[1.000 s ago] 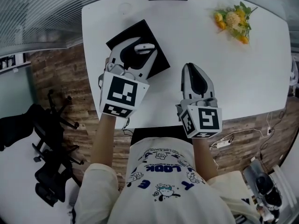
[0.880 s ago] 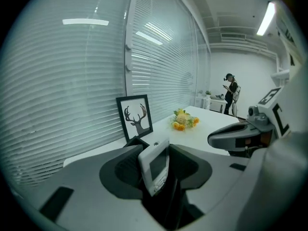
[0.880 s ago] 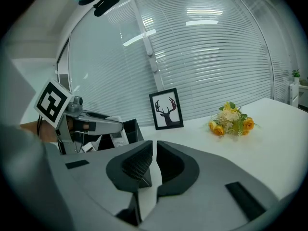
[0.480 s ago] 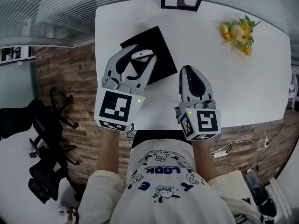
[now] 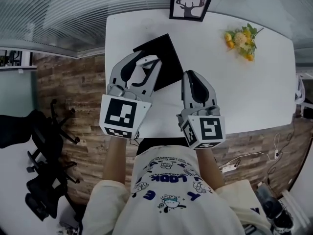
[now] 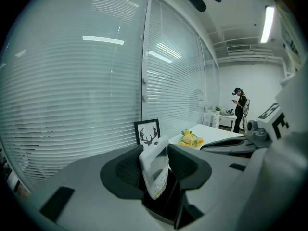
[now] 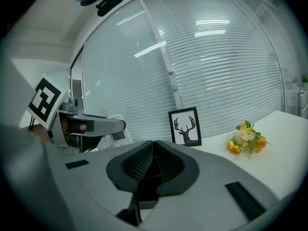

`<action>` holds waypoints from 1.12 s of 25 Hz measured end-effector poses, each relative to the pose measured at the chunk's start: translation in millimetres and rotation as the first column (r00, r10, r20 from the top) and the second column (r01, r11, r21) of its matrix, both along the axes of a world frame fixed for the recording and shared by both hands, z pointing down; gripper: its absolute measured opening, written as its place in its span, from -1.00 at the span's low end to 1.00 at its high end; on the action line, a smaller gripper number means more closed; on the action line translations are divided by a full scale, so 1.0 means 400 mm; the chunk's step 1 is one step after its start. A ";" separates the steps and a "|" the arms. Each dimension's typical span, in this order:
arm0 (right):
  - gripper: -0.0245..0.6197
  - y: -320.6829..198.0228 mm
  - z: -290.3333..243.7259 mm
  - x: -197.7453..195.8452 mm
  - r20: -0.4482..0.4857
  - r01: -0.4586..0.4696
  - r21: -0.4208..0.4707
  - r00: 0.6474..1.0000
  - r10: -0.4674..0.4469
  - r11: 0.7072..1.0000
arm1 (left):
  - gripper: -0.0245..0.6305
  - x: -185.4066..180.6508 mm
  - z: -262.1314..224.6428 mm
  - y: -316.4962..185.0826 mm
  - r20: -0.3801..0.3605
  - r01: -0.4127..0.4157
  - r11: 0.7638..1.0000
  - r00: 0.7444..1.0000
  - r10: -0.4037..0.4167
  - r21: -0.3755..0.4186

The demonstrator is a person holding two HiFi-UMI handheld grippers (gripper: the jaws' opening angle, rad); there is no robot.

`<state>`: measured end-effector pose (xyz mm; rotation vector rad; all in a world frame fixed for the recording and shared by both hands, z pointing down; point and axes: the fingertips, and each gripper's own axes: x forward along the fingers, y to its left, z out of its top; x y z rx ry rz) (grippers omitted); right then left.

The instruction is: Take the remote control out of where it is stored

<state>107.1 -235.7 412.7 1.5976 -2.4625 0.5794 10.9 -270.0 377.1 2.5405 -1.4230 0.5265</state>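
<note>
One remote, one flat black box, one framed deer picture, one bunch of yellow flowers and two claws. All stand on or over one white table; the picture is at its far edge, the flowers far right, the box far left. The floor is wood, with a black office chair to the left. Slatted blinds line the far wall, and a person stands far off.

The left gripper pinches the white remote upright over the box; whether its lower end touches the box I cannot tell. The right gripper, just right of the box, has its jaws pressed together on nothing.
</note>
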 end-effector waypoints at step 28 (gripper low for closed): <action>-0.78 0.024 -0.149 -0.014 0.009 -0.048 0.121 0.999 0.048 0.991 | -0.48 0.014 -0.128 0.024 -0.037 -0.032 0.993 0.999 0.036 0.110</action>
